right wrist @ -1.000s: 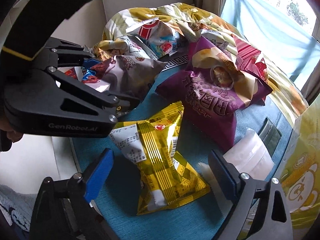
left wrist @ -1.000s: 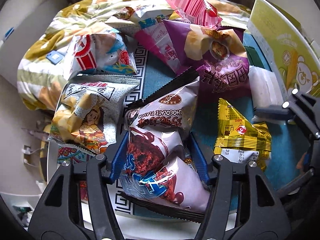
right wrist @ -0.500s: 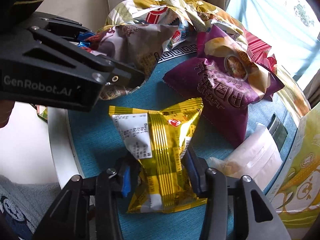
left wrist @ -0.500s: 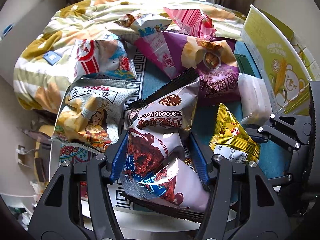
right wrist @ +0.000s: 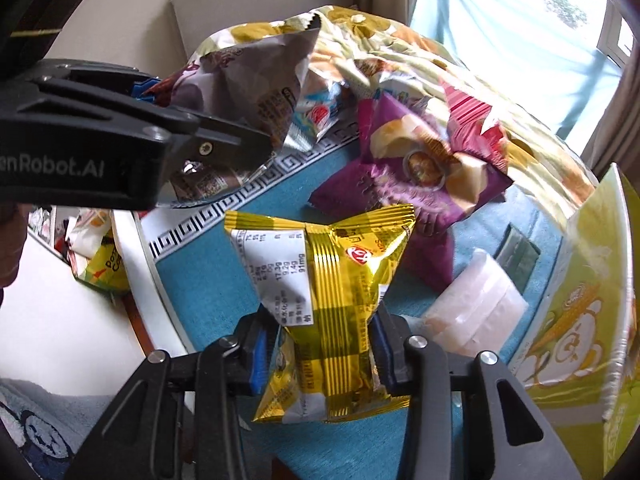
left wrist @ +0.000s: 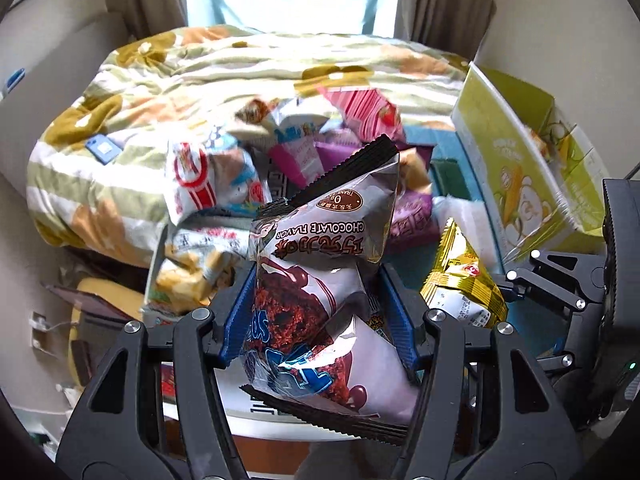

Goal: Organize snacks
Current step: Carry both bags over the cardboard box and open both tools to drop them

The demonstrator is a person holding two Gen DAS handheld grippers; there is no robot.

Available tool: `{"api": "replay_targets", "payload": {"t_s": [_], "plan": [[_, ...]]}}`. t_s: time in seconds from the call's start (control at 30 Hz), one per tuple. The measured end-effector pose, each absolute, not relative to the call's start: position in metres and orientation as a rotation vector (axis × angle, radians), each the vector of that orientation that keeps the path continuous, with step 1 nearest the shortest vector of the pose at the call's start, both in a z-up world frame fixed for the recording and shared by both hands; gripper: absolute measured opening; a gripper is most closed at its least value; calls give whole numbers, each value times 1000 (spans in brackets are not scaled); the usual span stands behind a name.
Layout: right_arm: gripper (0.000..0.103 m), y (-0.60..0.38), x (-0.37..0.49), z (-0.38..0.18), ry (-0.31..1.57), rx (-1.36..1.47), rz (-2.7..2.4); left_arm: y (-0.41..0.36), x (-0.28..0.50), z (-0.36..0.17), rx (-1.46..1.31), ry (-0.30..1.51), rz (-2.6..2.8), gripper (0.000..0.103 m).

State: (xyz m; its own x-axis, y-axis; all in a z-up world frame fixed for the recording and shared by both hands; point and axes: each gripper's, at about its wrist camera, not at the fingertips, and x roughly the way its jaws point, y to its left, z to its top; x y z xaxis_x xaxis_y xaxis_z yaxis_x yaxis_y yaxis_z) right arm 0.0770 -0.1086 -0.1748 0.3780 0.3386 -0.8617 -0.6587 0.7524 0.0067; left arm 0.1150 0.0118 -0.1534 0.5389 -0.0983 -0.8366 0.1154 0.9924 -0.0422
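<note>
My left gripper [left wrist: 318, 320] is shut on a silver chocolate-flavour snack bag [left wrist: 320, 300], held up above the round table. In the right wrist view that same bag [right wrist: 256, 92] hangs at upper left from the left gripper's black body. The right gripper [right wrist: 320, 356] is shut on a gold-striped yellow snack packet [right wrist: 336, 300], lifted off the teal tablecloth [right wrist: 208, 276]. From the left wrist view the yellow packet [left wrist: 460, 284] shows at right, pinched by the right gripper. Other bags lie in a heap behind: a purple chip bag [right wrist: 424, 176], a pink striped bag [left wrist: 368, 112] and a red-and-white bag [left wrist: 208, 184].
A green carton with a bear picture [right wrist: 580, 320] stands at the table's right edge. A white wrapped pack [right wrist: 476, 308] lies beside it. A flowered quilt [left wrist: 200, 72] covers the bed behind. More snack bags [right wrist: 100, 264] lie below the table's left rim.
The right gripper closed on the yellow packet and lifted it off the cloth. The left gripper rose with the chocolate bag, so the table heap now sits lower and farther away.
</note>
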Motion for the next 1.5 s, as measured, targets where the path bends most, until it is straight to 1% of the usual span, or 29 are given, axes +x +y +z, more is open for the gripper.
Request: {"api": "replay_targets", "payload": {"t_s": [0.17, 0.37, 0.53, 0.67, 0.87, 1.03, 1.17, 1.2, 1.27, 1.3, 1.33, 1.5], "plan": [[39, -120, 74, -134, 962, -277, 576, 14, 117, -112, 16, 931, -166, 56], [39, -146, 71, -85, 901, -181, 434, -1, 123, -65, 54, 839, -265, 56], [39, -183, 73, -48, 876, -101, 288, -38, 135, -34, 84, 787, -345, 56], [39, -226, 75, -26, 869, -24, 199, -80, 146, -23, 72, 781, -405, 56], [39, -293, 76, -7, 844, -5, 107, -165, 167, -31, 79, 815, -483, 56], [39, -342, 82, -4, 849, 19, 66, -237, 185, -67, 118, 905, -526, 56], [39, -373, 90, -12, 865, 18, 59, -278, 194, -98, 133, 976, -538, 56], [39, -380, 92, -14, 873, 22, 61, -287, 196, -104, 144, 983, -527, 58], [39, -392, 96, -20, 889, 37, 67, -298, 198, -113, 148, 992, -520, 73], [39, -398, 98, -23, 896, 45, 72, -299, 200, -115, 146, 998, -506, 96], [39, -404, 99, -25, 902, 49, 79, -301, 201, -117, 139, 998, -486, 103], [39, -419, 104, -36, 929, 66, 109, -290, 202, -119, 75, 1024, -474, 103]]}}
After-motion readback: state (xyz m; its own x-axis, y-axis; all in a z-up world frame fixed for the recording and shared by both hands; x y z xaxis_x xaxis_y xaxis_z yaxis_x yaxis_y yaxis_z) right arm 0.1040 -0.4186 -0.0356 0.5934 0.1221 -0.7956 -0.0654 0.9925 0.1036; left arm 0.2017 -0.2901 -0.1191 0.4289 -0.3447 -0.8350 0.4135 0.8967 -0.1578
